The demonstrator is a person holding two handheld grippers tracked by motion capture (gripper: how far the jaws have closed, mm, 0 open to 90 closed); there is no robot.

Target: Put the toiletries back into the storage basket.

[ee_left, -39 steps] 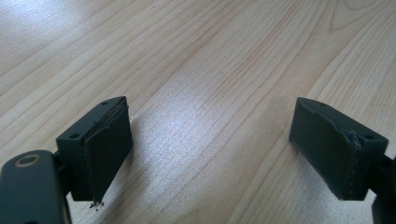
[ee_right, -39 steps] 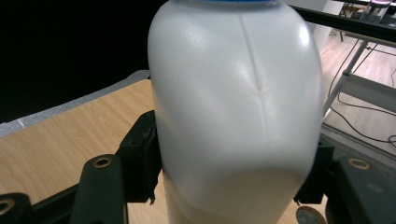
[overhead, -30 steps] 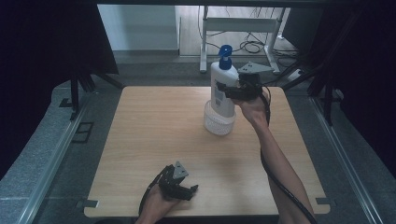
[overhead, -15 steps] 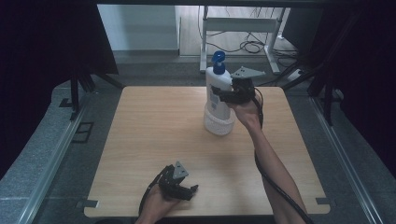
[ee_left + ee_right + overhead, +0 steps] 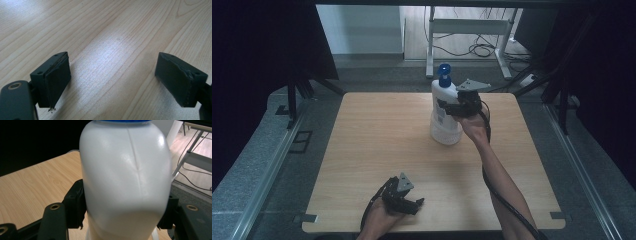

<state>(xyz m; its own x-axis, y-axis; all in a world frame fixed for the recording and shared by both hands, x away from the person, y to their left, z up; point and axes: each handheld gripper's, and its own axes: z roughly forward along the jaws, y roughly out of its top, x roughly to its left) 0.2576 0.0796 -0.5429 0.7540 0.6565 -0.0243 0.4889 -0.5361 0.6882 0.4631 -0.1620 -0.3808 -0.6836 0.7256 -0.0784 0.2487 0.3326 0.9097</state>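
High view: right gripper [image 5: 451, 106] jaws pinch bottle [image 5: 445, 112] near table [image 5: 377, 145] far edge; left gripper [image 5: 412, 204] jaws spread.

We look down from above onto light wooden table [image 5: 377, 150]; left gripper camera skims its grain closely; right camera faces white plastic pump bottle [image 5: 125, 182] close up, table behind.

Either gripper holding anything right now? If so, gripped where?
The right gripper is shut on the white pump bottle, jaws clamped on opposite sides of its body, below the shoulder. The left gripper is open with nothing between its jaws.
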